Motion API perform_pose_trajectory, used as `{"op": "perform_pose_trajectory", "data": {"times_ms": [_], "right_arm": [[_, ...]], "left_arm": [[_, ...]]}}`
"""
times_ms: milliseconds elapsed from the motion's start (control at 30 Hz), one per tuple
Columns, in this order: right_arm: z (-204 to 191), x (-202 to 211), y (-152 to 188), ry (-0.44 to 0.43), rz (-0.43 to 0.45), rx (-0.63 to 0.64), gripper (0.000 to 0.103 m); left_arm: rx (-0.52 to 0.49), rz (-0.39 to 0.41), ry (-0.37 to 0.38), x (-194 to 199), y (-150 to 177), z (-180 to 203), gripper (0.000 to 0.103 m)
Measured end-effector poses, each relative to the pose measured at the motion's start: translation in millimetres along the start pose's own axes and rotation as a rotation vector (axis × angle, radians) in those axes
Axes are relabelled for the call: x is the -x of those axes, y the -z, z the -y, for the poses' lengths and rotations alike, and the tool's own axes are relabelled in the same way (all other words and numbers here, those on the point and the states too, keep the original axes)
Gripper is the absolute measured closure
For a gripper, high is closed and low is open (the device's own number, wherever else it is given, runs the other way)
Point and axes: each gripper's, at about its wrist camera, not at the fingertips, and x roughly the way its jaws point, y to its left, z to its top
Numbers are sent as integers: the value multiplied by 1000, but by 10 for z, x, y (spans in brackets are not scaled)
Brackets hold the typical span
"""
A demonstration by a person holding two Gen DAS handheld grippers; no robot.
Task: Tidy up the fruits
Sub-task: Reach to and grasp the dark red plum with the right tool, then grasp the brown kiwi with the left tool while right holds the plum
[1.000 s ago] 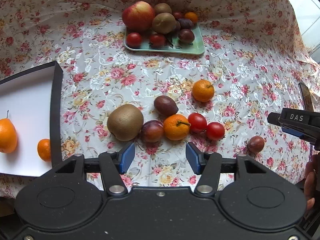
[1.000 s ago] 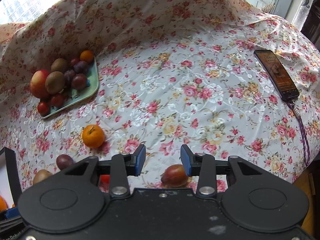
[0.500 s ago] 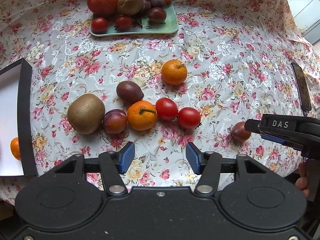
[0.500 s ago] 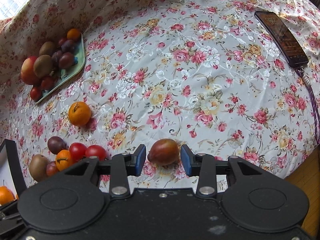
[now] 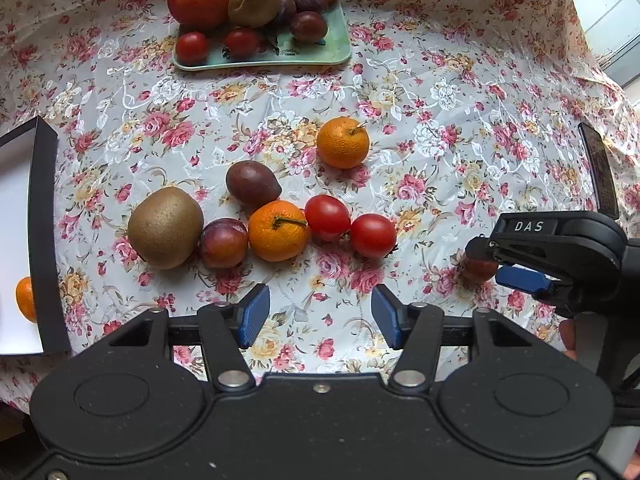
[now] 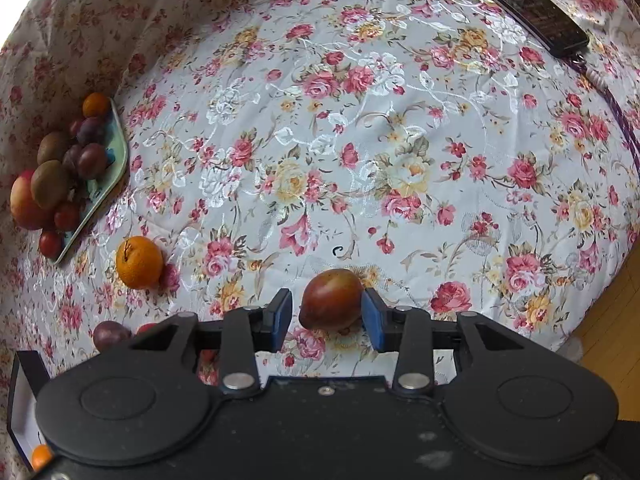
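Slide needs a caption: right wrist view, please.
Right claw straddles a reddish-brown fruit on the floral tablecloth.

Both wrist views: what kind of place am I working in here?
Most likely a home, at a table by a window. A shiny floral tablecloth covers the table, loose fruit lies beside a green tray of fruit, and a phone on a cable lies at the far edge.

Floral tablecloth [image 6: 400,128] in daylight.
Draped over the whole table; wooden floor [image 6: 608,344] at right, bright window [image 5: 600,4] behind.
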Motion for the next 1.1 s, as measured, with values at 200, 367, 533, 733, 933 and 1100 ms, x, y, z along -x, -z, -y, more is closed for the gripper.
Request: {"op": "perform_pose_trajectory", "data": {"times_ms": [200,367,533,733,933,1100], "right_arm": [[59,-161,-47,22,-55,-52,60],[41,-204,-28,46,-50,-82,64],[-90,-129,5,29,-39,-41,65],[-355,81,104,-19,29,42,65],[-603,148,172,-68,-7,73,65],[-786,235,267,-103,-43,91,65]], "left_arm": [[39,-10,29,-3,-19,-78,43],[72,-14,46,2,-39,-166,43],[114,-6,53,24,-57,-286,43],[191,48,60,123,-91,-510,43],[260,131,20,279,-161,-800,43],[241,127,-61,284,-260,-918,43]]}}
